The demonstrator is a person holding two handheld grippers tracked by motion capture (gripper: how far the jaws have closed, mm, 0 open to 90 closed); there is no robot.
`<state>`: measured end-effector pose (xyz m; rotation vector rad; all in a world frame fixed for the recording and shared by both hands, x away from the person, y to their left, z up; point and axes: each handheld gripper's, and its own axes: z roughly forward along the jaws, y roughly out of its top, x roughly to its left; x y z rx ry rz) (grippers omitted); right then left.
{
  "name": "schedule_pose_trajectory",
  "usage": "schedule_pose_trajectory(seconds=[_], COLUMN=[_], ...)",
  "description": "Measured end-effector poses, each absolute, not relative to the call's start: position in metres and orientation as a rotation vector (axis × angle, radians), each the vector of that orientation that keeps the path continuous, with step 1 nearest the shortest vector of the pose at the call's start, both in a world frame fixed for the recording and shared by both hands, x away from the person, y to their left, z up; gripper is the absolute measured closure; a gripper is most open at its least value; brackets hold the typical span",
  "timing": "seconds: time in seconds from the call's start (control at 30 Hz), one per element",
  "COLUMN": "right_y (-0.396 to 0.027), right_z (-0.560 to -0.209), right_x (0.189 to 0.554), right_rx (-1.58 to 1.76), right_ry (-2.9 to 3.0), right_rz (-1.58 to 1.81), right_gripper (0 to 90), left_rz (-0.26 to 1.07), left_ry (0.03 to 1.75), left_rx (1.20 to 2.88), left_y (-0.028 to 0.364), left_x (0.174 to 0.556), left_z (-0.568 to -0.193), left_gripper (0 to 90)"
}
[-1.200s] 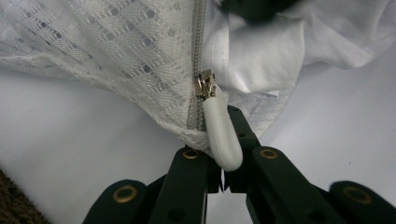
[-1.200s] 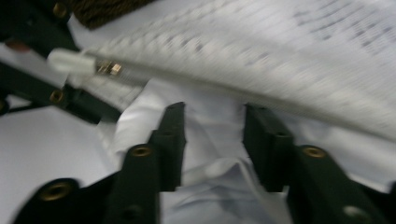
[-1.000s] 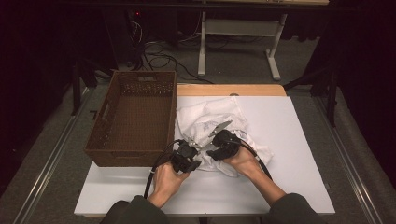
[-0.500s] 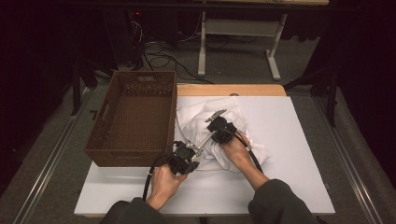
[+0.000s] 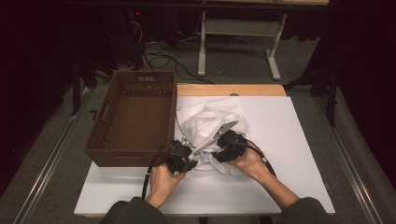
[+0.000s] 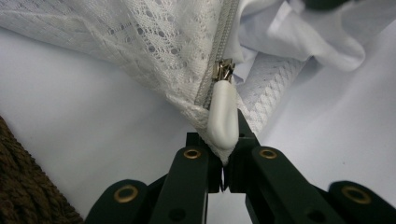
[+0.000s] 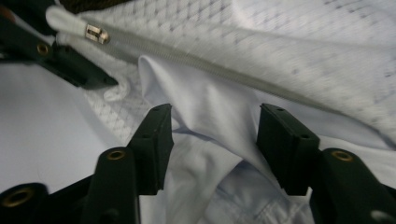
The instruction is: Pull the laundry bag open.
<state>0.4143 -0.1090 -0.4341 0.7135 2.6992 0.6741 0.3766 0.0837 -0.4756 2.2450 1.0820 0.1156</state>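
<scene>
Right tool [image 7: 212, 140] drawn back nearer, jaws just reopened, apparently astride white cloth [image 7: 210, 121]

A brown woven basket [image 5: 133, 119] sits on the left part of the white table [image 5: 299, 140]. Beyond the basket's far right corner, a wooden board [image 5: 231, 89] lies along the table's far edge. Farther back, cables [image 5: 159, 58] trail on the floor beside a white metal stand [image 5: 238, 30].
</scene>
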Motion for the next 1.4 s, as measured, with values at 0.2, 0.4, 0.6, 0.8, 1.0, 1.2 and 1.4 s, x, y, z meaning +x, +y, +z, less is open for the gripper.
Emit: schedule_pose_trajectory(seconds=[0.2,0.4,0.6,0.8,1.0,1.2,1.4], right_y=[-0.091,-0.079,-0.078,-0.084,-0.108,-0.108,-0.092], right_z=[-0.453,-0.454,-0.454,-0.455,-0.44,-0.457,-0.478], right_x=[0.43,0.438,0.461,0.456,0.423,0.417,0.426], right_rx=[0.753,0.727,0.801,0.817,0.744,0.703,0.643], right_ry=[2.739,2.656,2.529,2.594,2.643,2.706,2.727], right_rz=[0.603,0.6,0.556,0.641,0.729,0.676,0.573], right_gripper=[56.8,89.0,89.4,68.4,51.5,41.5,40.4], left_rz=[0.106,0.102,0.084,0.084,0.077,0.069,0.068], left_ry=[1.074,1.054,1.037,1.064,1.069,1.079,1.084], left_rx=[2.24,2.245,2.258,2.245,2.246,2.224,2.226], left_y=[0.084,0.081,0.079,0.086,0.086,0.087,0.086], left_x=[0.376,0.373,0.371,0.376,0.378,0.378,0.38], left_z=[-0.475,-0.473,-0.474,-0.478,-0.478,-0.477,-0.478], left_gripper=[87.4,87.6,87.9,87.6,87.4,87.3,87.4])
